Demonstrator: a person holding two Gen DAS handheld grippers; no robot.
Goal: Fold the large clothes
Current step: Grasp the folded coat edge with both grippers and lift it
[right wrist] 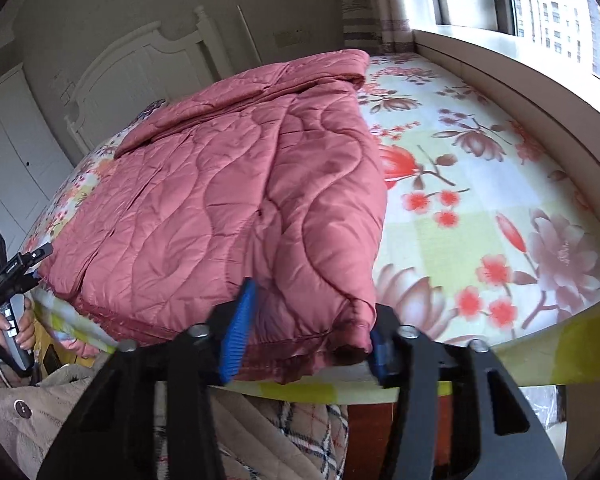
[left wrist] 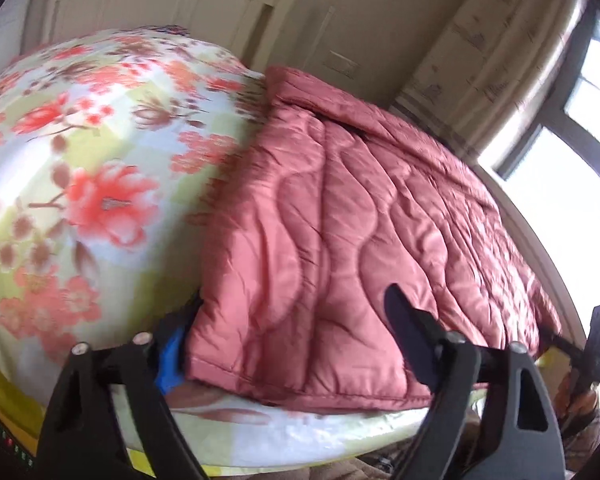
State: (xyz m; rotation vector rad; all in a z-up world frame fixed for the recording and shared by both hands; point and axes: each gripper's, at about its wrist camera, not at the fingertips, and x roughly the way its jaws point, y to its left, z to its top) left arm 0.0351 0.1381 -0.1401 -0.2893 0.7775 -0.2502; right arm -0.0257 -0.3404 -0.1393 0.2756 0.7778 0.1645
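The pink quilted coat point(right wrist: 236, 216) is seen lying folded on the bed point(right wrist: 480, 184), its near hem at the bed's front edge and its far end bunched toward the headboard point(right wrist: 140, 64). In the left wrist view the same coat point(left wrist: 340, 240) is shown filling the right half of the mattress, with the flowered sheet point(left wrist: 80, 184) bare beside it.

The right gripper point(right wrist: 304, 332) is held low at the bed's edge, pointed forward over the hem. Its fingers are spread wide, one blue pad point(right wrist: 238, 328) on each side of the coat's near right corner; the corner sits between them and no pinch is seen. The left gripper point(left wrist: 288, 328) is likewise held level at the front edge with its fingers spread, the coat's near left corner lying between them. One blue pad point(left wrist: 172, 356) is glimpsed just beside the hem; the other finger is laid over the cloth.

Only the right view shows the person's left hand point(right wrist: 14, 328) wrapped around the left gripper's handle, beside the coat's left edge. Only there is a plaid and beige garment point(right wrist: 100, 408) seen below the bed's edge. A window point(right wrist: 540, 0) is caught in both views, blown out bright on the left camera. The right gripper's far side is just made out at the left view's right margin.
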